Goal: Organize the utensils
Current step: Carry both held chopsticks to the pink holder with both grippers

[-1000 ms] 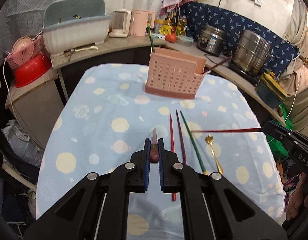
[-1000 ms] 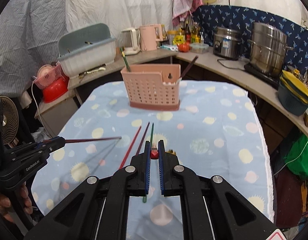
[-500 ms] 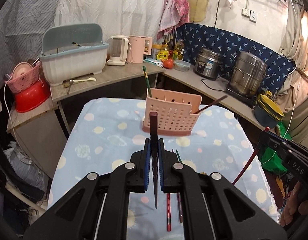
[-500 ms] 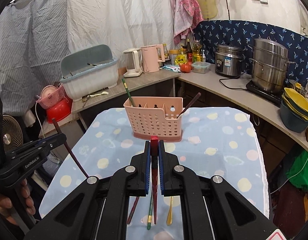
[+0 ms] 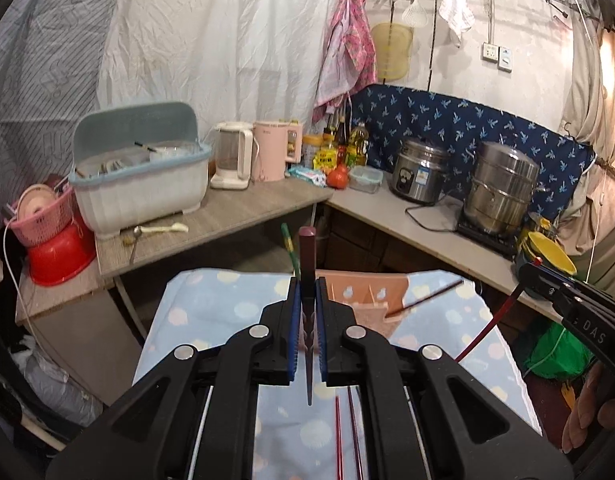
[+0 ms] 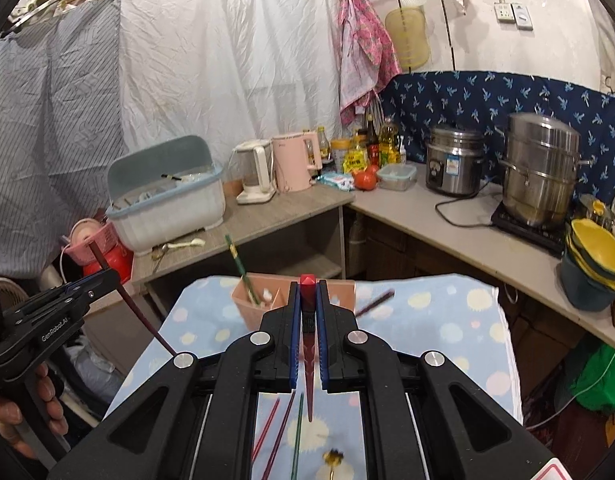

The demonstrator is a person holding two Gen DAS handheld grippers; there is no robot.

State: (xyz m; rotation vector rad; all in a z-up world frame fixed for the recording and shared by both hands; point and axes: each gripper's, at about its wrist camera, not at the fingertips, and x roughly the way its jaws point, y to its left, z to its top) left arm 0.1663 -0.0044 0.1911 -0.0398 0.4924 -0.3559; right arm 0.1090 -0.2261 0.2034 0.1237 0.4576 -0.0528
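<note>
Chopsticks, tapered: dark maroon one (image 5: 308, 256) clamped upright in left gripper (image 5: 307, 304). Red one (image 6: 307, 320) likewise pinched in right gripper (image 6: 307, 308). Pink perforated plastic holder (image 6: 251, 308) just beyond.

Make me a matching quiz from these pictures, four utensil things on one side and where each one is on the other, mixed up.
1. dark maroon chopstick
2. bright red chopstick
3. green chopstick
4. gold metal spoon

A. lying on the spotted blue tablecloth
B. pinched in the left claw
C. standing in the pink perforated plastic caddy
D. pinched in the right claw

Pairs: 1-B, 2-D, 3-C, 4-A
</note>
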